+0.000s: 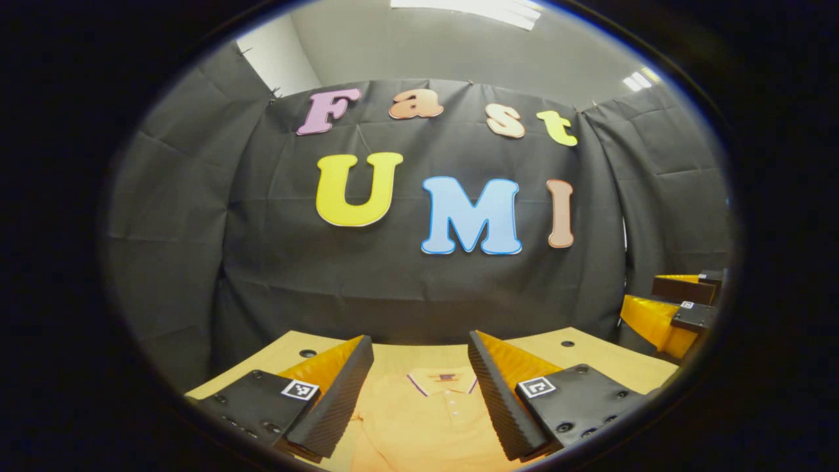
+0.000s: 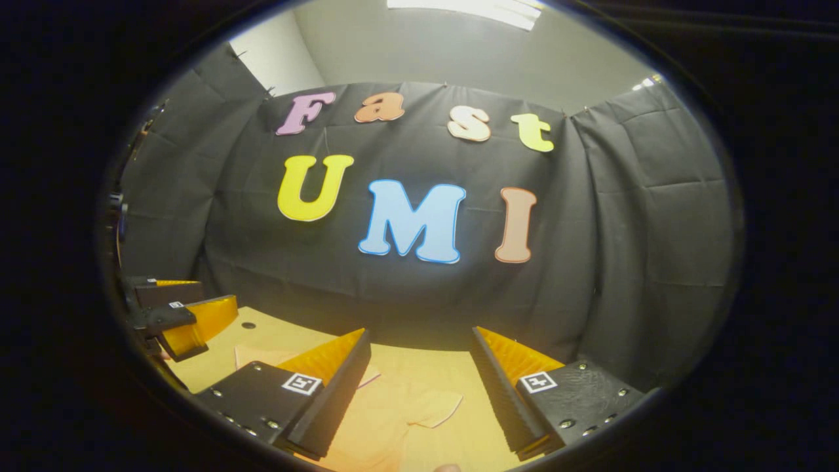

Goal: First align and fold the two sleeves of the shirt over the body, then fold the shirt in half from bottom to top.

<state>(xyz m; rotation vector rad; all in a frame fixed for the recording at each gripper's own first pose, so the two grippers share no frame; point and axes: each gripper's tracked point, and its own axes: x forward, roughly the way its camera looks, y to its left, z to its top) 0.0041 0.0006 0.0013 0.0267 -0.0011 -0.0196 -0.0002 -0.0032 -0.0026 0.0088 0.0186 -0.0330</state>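
An orange short-sleeved polo shirt (image 1: 429, 419) lies flat on the pale wooden bench (image 1: 590, 357), its collar toward the black cloth wall, while the left gripper (image 1: 419, 400) and the right gripper (image 2: 419, 396) both hover above it, spread wide and holding nothing.

Each hand-held gripper (image 1: 419, 400) carries dark screwed plates; square black-and-white markers; ribbed wedge fingers (image 2: 505, 393).
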